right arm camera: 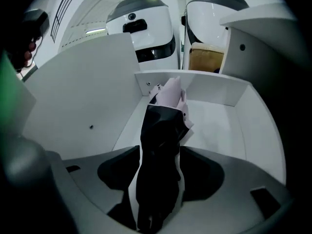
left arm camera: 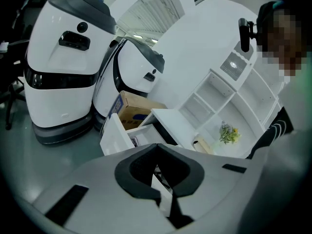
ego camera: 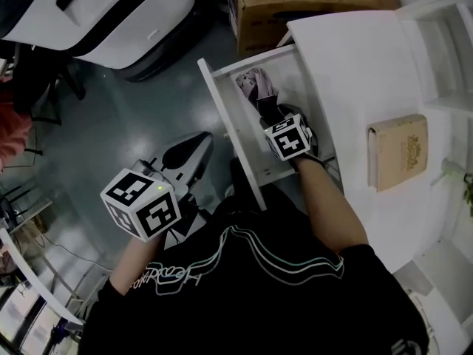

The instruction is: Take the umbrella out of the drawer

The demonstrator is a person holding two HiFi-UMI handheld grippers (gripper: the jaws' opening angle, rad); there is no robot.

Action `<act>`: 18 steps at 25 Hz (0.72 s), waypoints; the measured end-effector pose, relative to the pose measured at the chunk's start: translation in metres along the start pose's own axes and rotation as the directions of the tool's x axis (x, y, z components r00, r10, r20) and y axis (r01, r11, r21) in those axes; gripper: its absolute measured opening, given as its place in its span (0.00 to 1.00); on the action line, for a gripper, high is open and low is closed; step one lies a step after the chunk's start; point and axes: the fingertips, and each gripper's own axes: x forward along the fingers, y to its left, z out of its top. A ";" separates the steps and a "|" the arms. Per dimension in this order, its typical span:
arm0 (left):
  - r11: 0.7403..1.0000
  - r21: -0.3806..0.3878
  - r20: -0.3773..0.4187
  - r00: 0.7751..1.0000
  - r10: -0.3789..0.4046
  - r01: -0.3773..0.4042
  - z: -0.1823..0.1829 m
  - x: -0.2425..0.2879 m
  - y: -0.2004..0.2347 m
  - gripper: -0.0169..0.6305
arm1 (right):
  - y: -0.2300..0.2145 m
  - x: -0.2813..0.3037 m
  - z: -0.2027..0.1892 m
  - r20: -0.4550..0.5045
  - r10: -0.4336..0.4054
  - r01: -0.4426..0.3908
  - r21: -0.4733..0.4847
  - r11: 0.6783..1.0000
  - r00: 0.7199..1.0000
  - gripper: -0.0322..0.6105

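While the white drawer (ego camera: 225,124) stands pulled out at the upper centre of the head view, item: folded umbrella (right arm camera: 163,126), black sleeve with pale pink fabric at the far end, lying lengthwise on the drawer floor.

Right tool (right arm camera: 161,162): inside the drawer, jaws wide apart astride the black near end, no squeeze apparent.

Left tool (left arm camera: 156,147): jaws together, empty, held clear at lower left of the head view.

Handling, judged: light, soft cloth over a stiff core; sleeve likely slick and compressible. Best hold: across the firm black midsection, not the loose pink folds.

Table (ego camera: 347,72), right: carries a book (ego camera: 399,150).
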 end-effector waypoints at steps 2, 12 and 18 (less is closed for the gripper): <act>1.000 -0.006 0.001 1.000 0.007 -0.007 0.002 0.000 0.004 0.06 | -0.002 0.009 -0.001 -0.017 0.002 -0.002 -0.002 1.000 1.000 0.42; 0.998 -0.041 -0.008 0.999 0.053 -0.053 -0.004 0.001 0.029 0.06 | -0.003 0.029 -0.006 -0.068 -0.031 0.028 -0.042 0.999 0.997 0.42; 0.998 -0.044 -0.003 0.999 0.038 -0.038 -0.004 0.005 0.026 0.06 | -0.007 0.028 -0.006 -0.104 -0.047 0.045 -0.026 0.999 0.993 0.41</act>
